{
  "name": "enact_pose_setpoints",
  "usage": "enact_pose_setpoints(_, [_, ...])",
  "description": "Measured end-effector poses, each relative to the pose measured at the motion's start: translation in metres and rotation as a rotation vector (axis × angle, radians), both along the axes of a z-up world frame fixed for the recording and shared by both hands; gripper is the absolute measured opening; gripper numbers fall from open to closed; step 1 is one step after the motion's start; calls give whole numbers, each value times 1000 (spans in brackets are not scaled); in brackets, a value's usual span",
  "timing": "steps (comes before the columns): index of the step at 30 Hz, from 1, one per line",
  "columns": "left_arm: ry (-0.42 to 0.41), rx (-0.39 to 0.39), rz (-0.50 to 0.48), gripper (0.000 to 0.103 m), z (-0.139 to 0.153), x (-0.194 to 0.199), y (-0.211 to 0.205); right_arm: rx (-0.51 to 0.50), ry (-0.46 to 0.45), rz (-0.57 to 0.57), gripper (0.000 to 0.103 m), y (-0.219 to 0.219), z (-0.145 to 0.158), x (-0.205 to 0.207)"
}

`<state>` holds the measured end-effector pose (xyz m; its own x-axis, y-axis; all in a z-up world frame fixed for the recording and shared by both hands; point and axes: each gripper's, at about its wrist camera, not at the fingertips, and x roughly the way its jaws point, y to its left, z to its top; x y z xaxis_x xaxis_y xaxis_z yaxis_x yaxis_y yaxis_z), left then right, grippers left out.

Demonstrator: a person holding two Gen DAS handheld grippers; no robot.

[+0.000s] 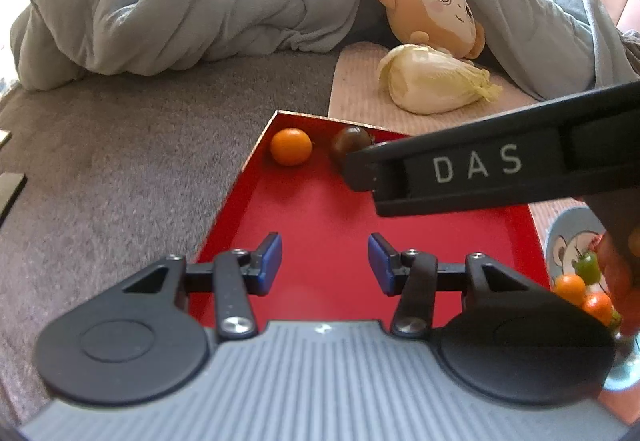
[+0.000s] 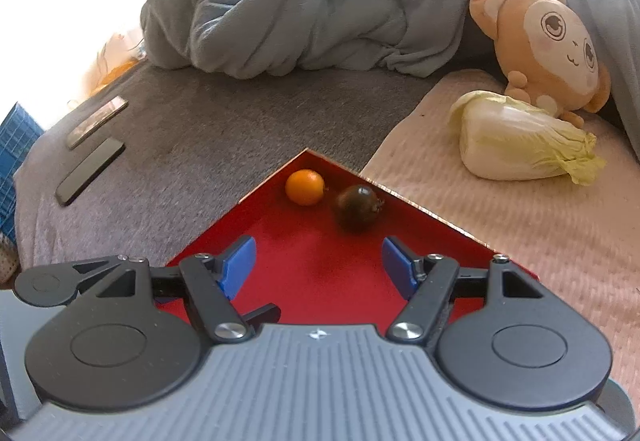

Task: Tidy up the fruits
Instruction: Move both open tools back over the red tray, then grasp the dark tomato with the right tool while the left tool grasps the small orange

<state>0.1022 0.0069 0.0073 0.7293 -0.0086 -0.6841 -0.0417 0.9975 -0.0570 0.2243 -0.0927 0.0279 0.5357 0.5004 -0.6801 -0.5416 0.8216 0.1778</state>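
Observation:
A red tray (image 1: 320, 209) lies on the bed. In its far corner sit a small orange fruit (image 1: 291, 146) and, beside it, a dark round tomato (image 1: 350, 145). My left gripper (image 1: 325, 261) hovers open over the bare tray floor with nothing between its blue pads. One black finger (image 1: 400, 177) of the right gripper crosses the left wrist view and hides part of the tomato. In the right wrist view my right gripper (image 2: 320, 265) is open and empty, short of the orange fruit (image 2: 305, 187) and the tomato (image 2: 356, 207) on the tray (image 2: 320, 281).
A blue bowl (image 1: 568, 237) right of the tray holds small orange and green fruits. A cabbage (image 2: 520, 141) and a plush monkey (image 2: 548, 49) lie on a pink towel (image 2: 480, 241). A grey duvet (image 2: 320, 9) is heaped behind. Two flat dark devices (image 2: 90, 171) lie at the left.

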Motion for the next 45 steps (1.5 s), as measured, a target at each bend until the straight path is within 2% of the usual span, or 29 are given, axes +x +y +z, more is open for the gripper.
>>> enact_pose_setpoints(8, [14,-34,2,50,-14,23,10,-25,22,-32,75,2,-14,24])
enact_pose_setpoints(14, [3,1,-16,51,-17,25,6,-41,37,-46,75,11,-26,35])
enact_pose_setpoints(31, [18,-18,6,51,-22,37,14,-77,19,-64,73,33,-41,50])
enact_pose_setpoints(37, [23,-19,6,51,-23,40,16,-83,22,-58,65,40,-49,61])
enact_pose_setpoints(39, [20,-13,7,51,-23,41,16,-92,23,-48,52,43,-52,64])
enact_pose_setpoints(41, [18,-14,11,51,-23,43,17,-100,15,-38,45,45,-55,67])
enact_pose_setpoints(45, [13,-14,11,51,-24,48,18,-105,4,-17,44,45,-54,67])
